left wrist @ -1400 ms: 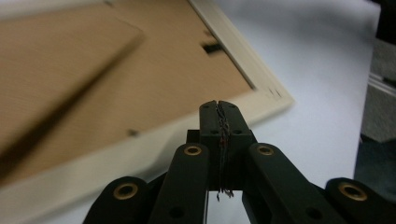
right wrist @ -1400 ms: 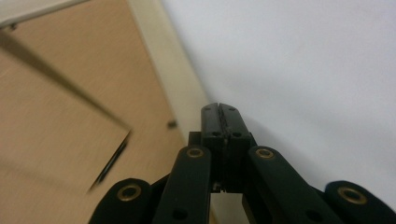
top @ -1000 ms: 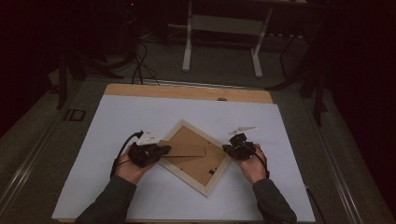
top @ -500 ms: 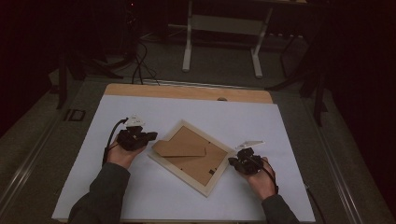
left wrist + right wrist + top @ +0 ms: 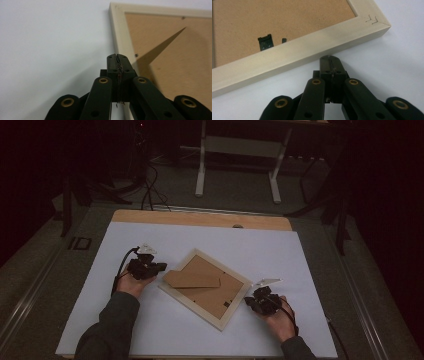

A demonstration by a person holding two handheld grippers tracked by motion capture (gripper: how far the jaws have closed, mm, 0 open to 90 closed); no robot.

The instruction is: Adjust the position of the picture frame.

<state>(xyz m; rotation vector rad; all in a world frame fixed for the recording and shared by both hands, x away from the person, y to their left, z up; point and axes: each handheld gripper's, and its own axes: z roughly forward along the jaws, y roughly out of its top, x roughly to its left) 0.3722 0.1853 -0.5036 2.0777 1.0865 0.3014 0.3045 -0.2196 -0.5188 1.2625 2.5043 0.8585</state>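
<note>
On the white sheet (image 5: 200,240) in the high view, a picture frame (image 5: 186,296) is laid face down and turned at an angle, with its cardboard stand (image 5: 191,279) on top. The left gripper (image 5: 155,268) is seen just beside its left corner, the right gripper (image 5: 252,301) near its right corner.

In the left gripper view, the jaws are pressed together with nothing between them, close to the frame's pale edge (image 5: 119,37).

In the right gripper view, the jaws are also closed and empty, just in front of the wooden edge (image 5: 294,53).
</note>
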